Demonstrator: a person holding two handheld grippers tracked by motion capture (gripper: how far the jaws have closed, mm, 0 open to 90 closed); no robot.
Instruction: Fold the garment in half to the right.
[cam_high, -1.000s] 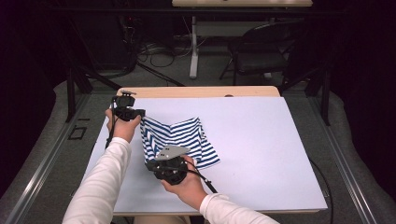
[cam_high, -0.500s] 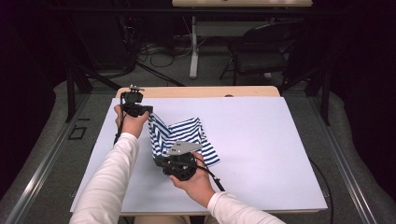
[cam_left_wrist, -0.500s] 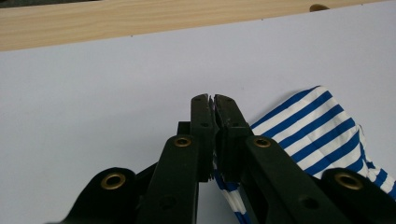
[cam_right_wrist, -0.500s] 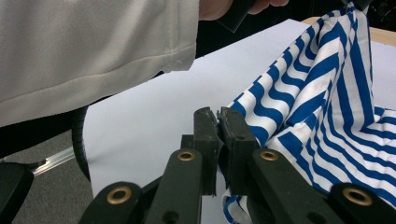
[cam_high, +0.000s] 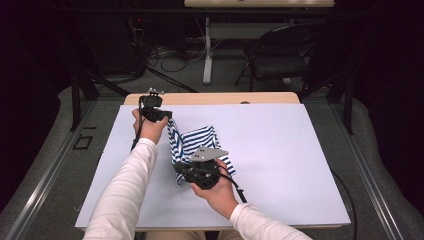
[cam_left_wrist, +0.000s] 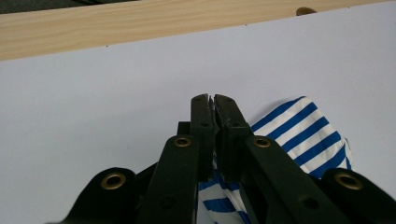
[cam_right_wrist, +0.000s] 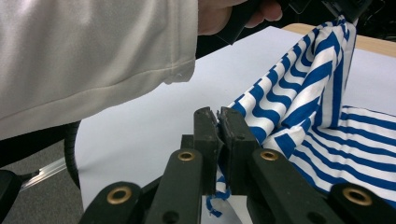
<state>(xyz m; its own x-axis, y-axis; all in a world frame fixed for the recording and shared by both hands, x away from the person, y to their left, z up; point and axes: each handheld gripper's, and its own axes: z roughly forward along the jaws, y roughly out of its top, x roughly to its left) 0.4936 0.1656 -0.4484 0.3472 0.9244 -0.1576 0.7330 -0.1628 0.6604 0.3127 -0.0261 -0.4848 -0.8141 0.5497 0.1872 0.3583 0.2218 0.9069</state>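
Observation:
A blue-and-white striped cloth (cam_high: 197, 145) lies partly lifted on the white table sheet (cam_high: 280, 150). My left gripper (cam_high: 167, 116) holds one edge up near the table's far left, jaws shut on the fabric (cam_left_wrist: 299, 133). Toward the near side, my right gripper (cam_high: 178, 170) is shut on another edge of the striped cloth (cam_right_wrist: 303, 88), which stretches tight between the two grippers. In the right gripper view the left hand's white sleeve (cam_right_wrist: 93, 56) fills the upper left and the left gripper (cam_right_wrist: 343, 11) pinches the cloth's top corner.
The wooden table edge (cam_high: 215, 98) runs along the far side of the sheet. A black chair (cam_high: 285, 60) and a table leg (cam_high: 207, 50) stand on the floor beyond. Cables trail from both grippers.
Both grippers have moved right and away from the person with the cloth. The left gripper has risen, pulling the cloth's edge up and taut.

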